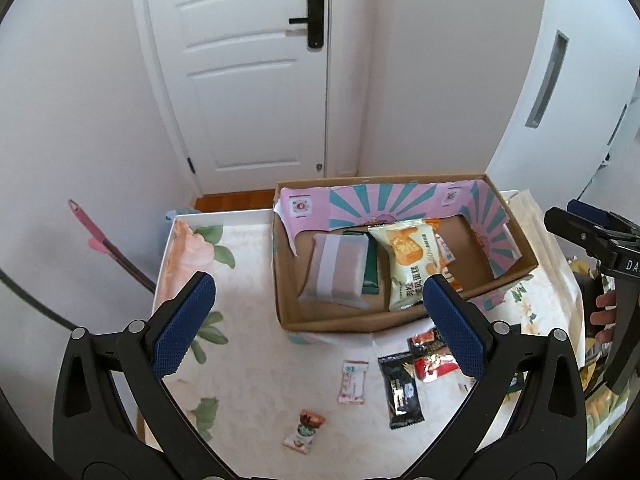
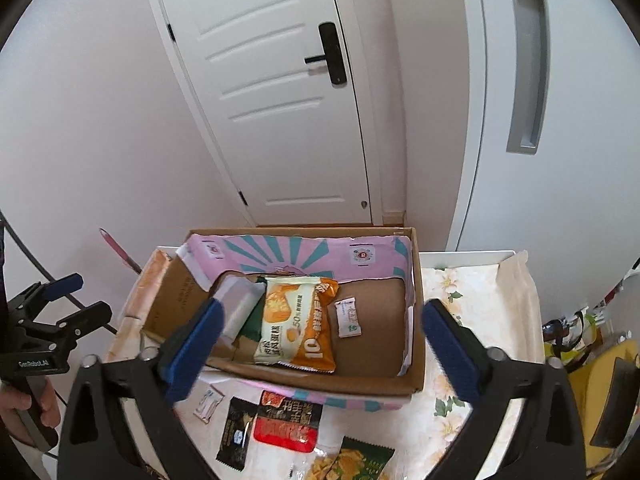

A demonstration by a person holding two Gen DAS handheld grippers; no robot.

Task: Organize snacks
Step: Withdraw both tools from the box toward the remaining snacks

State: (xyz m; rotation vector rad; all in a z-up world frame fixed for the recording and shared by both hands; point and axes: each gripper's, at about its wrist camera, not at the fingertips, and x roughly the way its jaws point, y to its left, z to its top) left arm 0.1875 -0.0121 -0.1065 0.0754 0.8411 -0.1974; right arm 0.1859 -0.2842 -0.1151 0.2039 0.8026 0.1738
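A cardboard box [image 1: 332, 322] with pink and teal lining stands on the floral table; it also shows in the right wrist view [image 2: 418, 280]. Inside lie an orange cake packet [image 1: 408, 264] [image 2: 298, 320], a grey-white packet [image 1: 338, 272] [image 2: 238, 308], a green packet [image 1: 370, 276] and a small white sachet [image 2: 348, 316]. Loose on the table are a black packet [image 1: 400, 388] [image 2: 236, 432], a red packet [image 1: 430, 356] [image 2: 286, 424], a pink sachet [image 1: 354, 376] and a small brown-green snack [image 1: 306, 432]. My left gripper [image 1: 316, 328] is open and empty, held above the table before the box. My right gripper [image 2: 320, 344] is open and empty above the box's near wall.
A white door [image 1: 248, 72] and walls stand behind the table. A pink-handled mop [image 1: 100, 240] leans at the left. A green-yellow snack bag [image 2: 348, 460] lies at the near edge. Bags and clutter [image 2: 592, 344] sit at the table's right.
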